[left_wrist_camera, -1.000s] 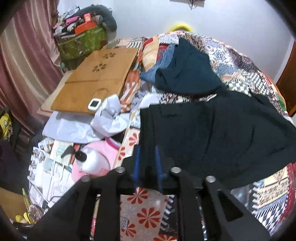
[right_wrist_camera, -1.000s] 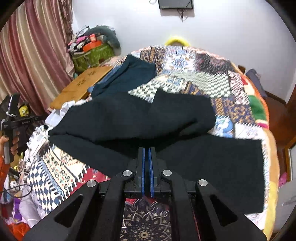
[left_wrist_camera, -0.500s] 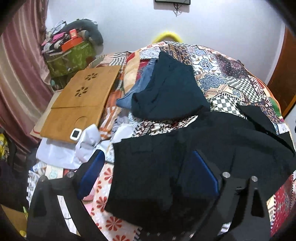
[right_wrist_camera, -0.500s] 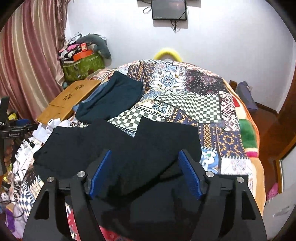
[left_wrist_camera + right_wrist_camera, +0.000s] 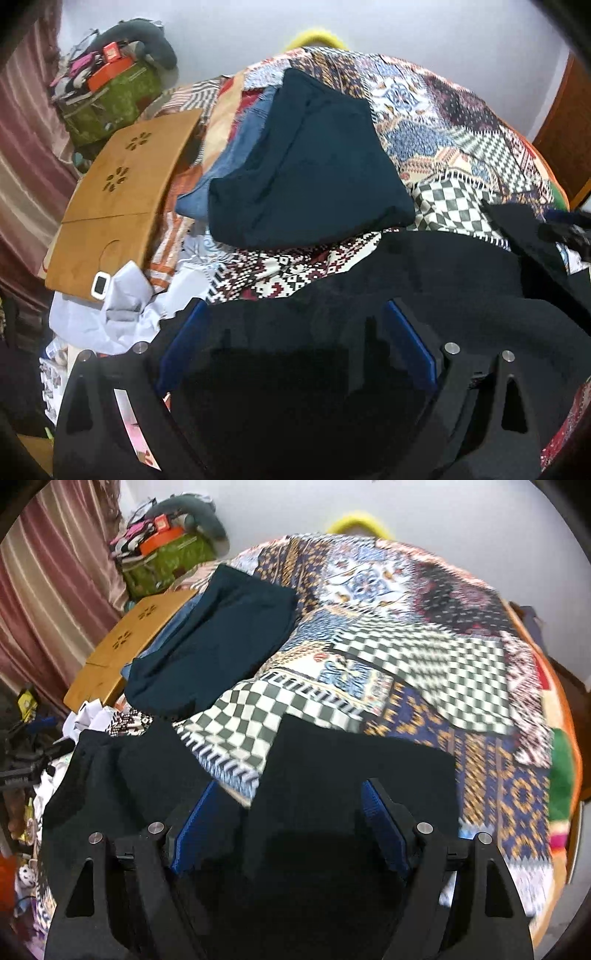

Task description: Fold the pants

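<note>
Black pants (image 5: 424, 280) lie folded over on the patchwork bedspread (image 5: 461, 147), close under both grippers. My left gripper (image 5: 293, 310) hovers over their left part with its blue pads wide apart and nothing pressed between them. In the right wrist view the pants (image 5: 351, 768) show a squared edge lying on the checkered patch. My right gripper (image 5: 291, 786) stands open above that edge, with black cloth below the fingers and none pinched. The near part of the pants is hidden under the gripper bodies.
A folded dark teal garment (image 5: 306, 166) lies further up the bed on blue jeans (image 5: 236, 158). A wooden lap desk (image 5: 118, 199) and crumpled white cloth (image 5: 122, 306) sit at the left edge. A green bag (image 5: 110, 99) with clutter stands by the curtain.
Both grippers were shut on the black cloth a second ago; they have opened and let it go. Both moved forward over the pants, and the fold now lies flat on the bed.
</note>
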Demonstrator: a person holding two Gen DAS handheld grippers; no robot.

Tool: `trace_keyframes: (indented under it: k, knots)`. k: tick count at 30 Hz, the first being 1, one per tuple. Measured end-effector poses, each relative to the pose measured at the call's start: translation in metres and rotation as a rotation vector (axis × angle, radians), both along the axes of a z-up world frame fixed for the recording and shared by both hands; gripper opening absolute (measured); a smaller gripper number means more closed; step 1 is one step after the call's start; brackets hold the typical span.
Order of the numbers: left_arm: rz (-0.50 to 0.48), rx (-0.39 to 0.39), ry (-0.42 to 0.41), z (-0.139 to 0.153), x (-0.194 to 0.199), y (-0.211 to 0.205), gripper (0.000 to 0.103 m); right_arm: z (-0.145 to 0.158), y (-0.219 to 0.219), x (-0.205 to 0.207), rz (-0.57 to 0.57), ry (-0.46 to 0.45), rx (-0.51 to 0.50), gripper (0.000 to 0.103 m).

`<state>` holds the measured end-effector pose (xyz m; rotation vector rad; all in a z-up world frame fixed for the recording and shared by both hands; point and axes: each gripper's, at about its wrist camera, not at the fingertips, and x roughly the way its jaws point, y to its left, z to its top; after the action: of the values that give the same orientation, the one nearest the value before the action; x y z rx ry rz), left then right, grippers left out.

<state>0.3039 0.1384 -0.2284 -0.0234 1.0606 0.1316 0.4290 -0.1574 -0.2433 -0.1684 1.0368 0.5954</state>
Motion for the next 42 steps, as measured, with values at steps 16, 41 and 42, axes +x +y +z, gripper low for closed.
trace_keyframes:
  k: [16, 41, 42]
  knots:
    - [-0.087, 0.033, 0.017, -0.015, -0.004, -0.028, 0.096, -0.051, 0.016, 0.036, -0.068, 0.064, -0.050, 0.015]
    - [-0.020, 0.070, -0.112, 0.058, -0.083, -0.033, 0.098, 0.114, -0.189, -0.094, -0.401, -0.288, 0.193, 0.009]
    - [-0.013, 0.068, -0.111, 0.058, -0.085, -0.031, 0.098, 0.108, -0.195, -0.102, -0.405, -0.282, 0.177, 0.009]
